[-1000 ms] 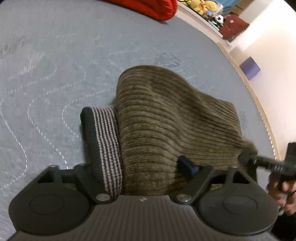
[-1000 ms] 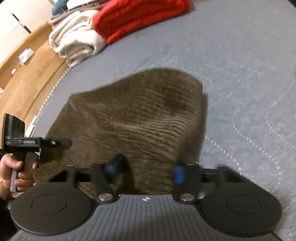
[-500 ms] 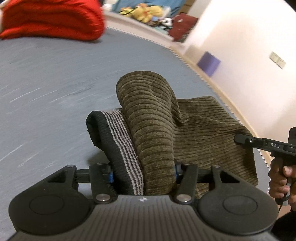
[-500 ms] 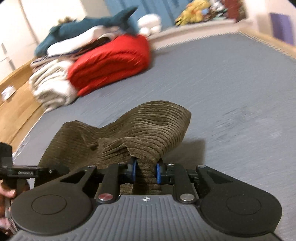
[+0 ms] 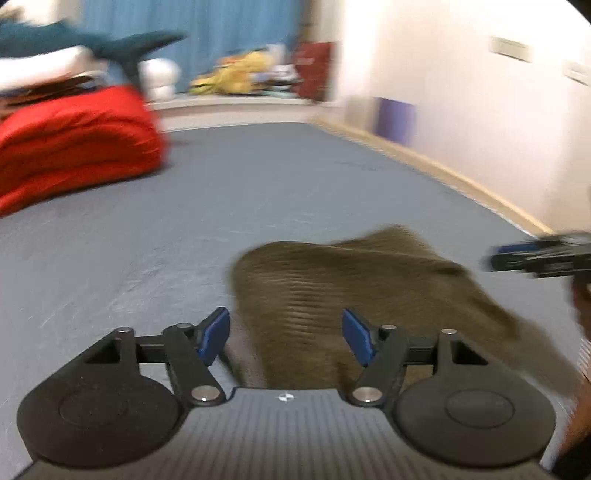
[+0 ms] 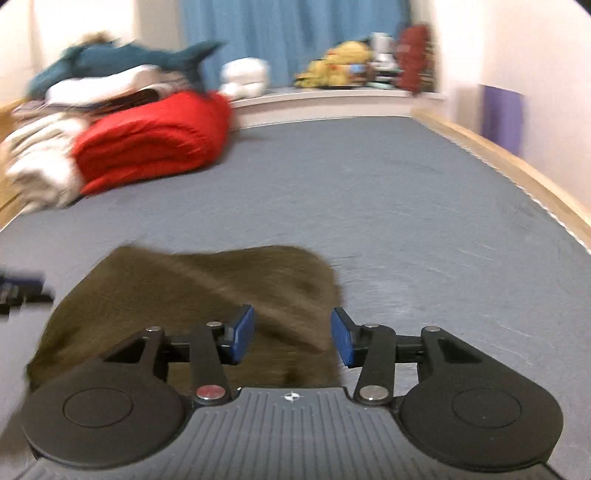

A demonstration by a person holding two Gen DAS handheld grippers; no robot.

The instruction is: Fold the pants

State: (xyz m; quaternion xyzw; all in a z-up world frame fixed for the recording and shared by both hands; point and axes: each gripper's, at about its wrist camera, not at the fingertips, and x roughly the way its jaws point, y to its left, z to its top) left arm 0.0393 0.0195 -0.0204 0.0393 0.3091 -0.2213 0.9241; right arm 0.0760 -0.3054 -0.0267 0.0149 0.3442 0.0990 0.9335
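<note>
The left gripper (image 5: 286,338) stands wide, its blue-padded fingers (image 5: 213,334) holding nothing. The right gripper (image 6: 291,338) likewise stands wide and empty. The olive-brown ribbed corduroy pants (image 5: 351,295) lie bunched on the grey quilted mattress (image 5: 184,221), just ahead of both grippers. A folded red blanket (image 6: 155,144) lies at 10 o'clock, well apart.

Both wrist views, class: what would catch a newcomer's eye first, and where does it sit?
The brown corduroy pants lie rumpled on the grey mattress, just ahead of both grippers, whose jaws stand open. Behind them, far left, a bright red folded blanket glows against the blue curtain.
</note>
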